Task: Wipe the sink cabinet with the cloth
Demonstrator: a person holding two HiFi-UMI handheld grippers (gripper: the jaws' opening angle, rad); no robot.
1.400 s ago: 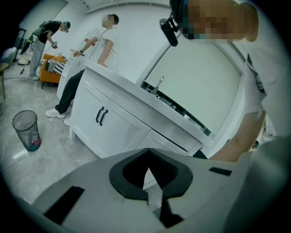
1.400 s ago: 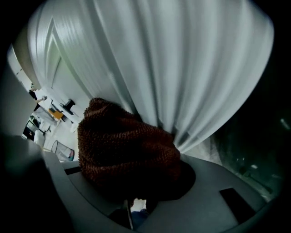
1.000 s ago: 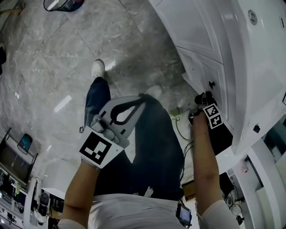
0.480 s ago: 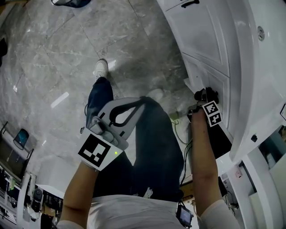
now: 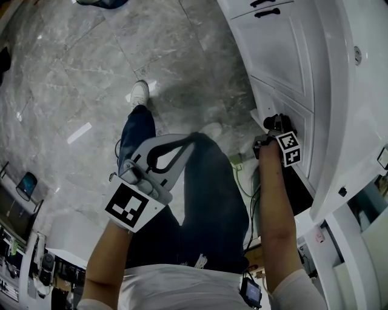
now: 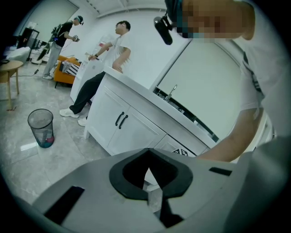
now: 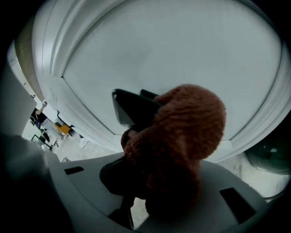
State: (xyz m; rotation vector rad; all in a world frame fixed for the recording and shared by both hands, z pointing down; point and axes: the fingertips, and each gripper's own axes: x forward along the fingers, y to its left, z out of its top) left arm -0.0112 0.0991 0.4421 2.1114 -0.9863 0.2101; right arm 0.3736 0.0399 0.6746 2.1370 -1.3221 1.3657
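The white sink cabinet [image 5: 285, 54] runs along the right of the head view. My right gripper [image 5: 274, 126] is pressed against the lower part of a cabinet door. In the right gripper view this gripper [image 7: 154, 113] is shut on a bunched brown fuzzy cloth [image 7: 182, 136], which rests on the recessed white door panel [image 7: 173, 54]. One black finger [image 7: 129, 109] shows to the left of the cloth. My left gripper [image 5: 193, 138] hangs over the person's leg, away from the cabinet. Seen from its own camera, the left gripper [image 6: 148, 152] is shut with nothing in it.
Black door handles [image 5: 267, 12] sit higher up the cabinet. A faucet [image 6: 172, 92] stands on the counter. On the grey marble floor [image 5: 91, 66] stands a mesh bin [image 6: 41, 127]. Two people [image 6: 113, 54] are at the cabinet's far end. A cable [image 5: 242, 175] lies by the person's feet.
The right gripper with the cloth has slid a little along the cabinet door. The left gripper has hardly moved. The head view has shifted to show more of the cabinet.
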